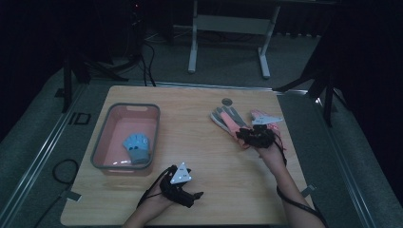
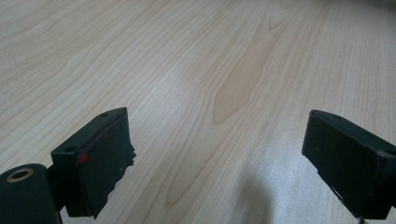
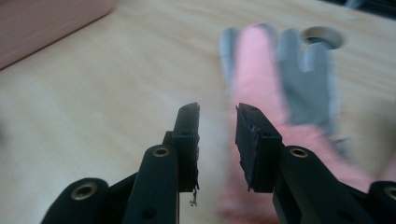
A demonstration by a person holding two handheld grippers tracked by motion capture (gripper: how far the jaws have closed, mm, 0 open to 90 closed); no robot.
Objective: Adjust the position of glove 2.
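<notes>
1. Glove [image 1: 228, 121], the pink and grey one, lies flat on the table [image 1: 214, 161] at the far right, fingers pointing away from me, just this side of the round hole [image 1: 227, 101] in the tabletop.
2. My right gripper [image 1: 247, 134] is over the cuff end of that glove. In the right gripper view the jaws stand close together with a narrow gap, and the glove [image 3: 275, 93] is blurred right behind and beside them. I can't tell if any cloth is actually pinched between the pads, so I won't call it a grip.
3. There's more pink stuff [image 1: 266, 118] under my right hand, too hidden to say what it is.
4. My left gripper [image 1: 183, 190] sits near the front edge of the table, well apart from the glove. In the left gripper view its jaws are spread wide with bare wood between them, holding nothing.
5. The pink bin [image 1: 102, 142] with the grey rim is on the left side of the table. A blue glove [image 1: 138, 147] lies inside it, toward its near right corner.
6. Left gripper is just beside the bin's near right corner, not touching it.
</notes>
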